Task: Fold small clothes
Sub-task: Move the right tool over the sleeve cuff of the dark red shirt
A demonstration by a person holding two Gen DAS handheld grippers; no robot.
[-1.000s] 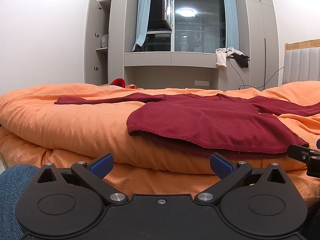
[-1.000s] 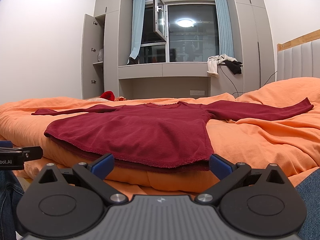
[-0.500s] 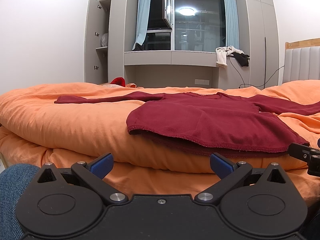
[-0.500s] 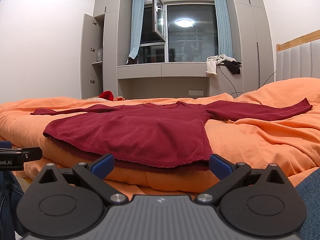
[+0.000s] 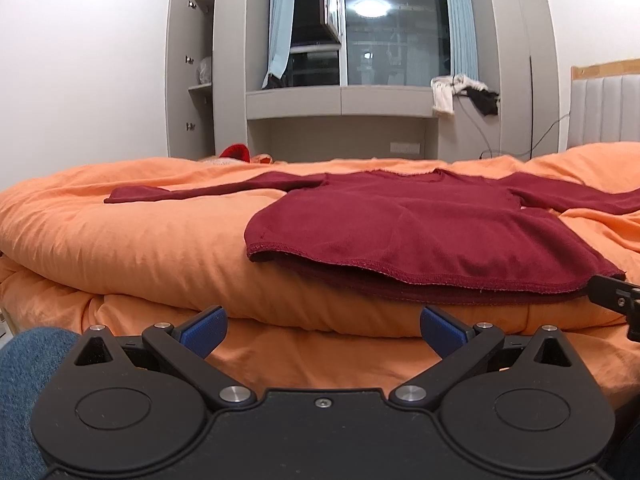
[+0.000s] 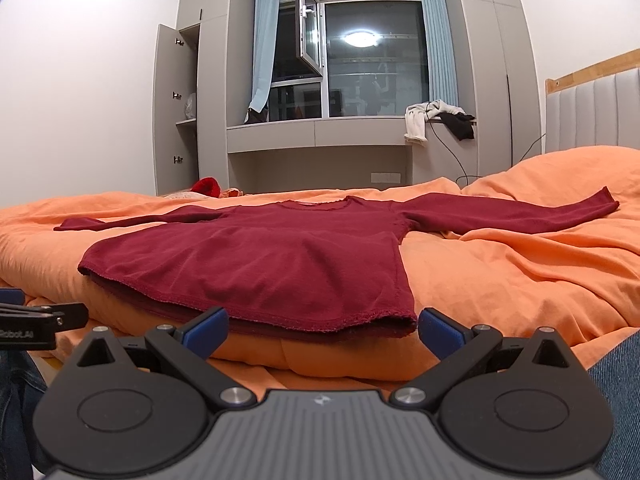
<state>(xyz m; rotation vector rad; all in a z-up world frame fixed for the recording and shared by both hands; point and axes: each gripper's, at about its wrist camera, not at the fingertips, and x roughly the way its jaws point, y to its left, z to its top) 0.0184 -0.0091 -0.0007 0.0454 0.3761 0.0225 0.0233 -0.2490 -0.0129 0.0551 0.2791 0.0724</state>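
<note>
A dark red long-sleeved top (image 5: pixel 408 232) (image 6: pixel 264 256) lies spread flat on the orange duvet (image 5: pixel 120 240) (image 6: pixel 500 272), both sleeves stretched out sideways and the hem toward me. My left gripper (image 5: pixel 322 330) hovers open just short of the bed's near edge, below the hem's left part. Over on the other side my right gripper (image 6: pixel 322 330) is open too, right in front of the hem's right corner, with nothing between its blue pads (image 6: pixel 206 330). Each gripper's tip shows at the edge of the other's view.
A padded headboard (image 6: pixel 600 112) stands at the right. Behind the bed are grey cabinets (image 5: pixel 192 88) with an open door, a window ledge with draped clothes (image 6: pixel 436 120) and a red item (image 6: pixel 206 188). A person's jeans-clad legs (image 5: pixel 24 376) flank the grippers.
Both views have edged slightly toward the bed; the hem sits a little nearer my right gripper. The top has not moved and both grippers stay open.
</note>
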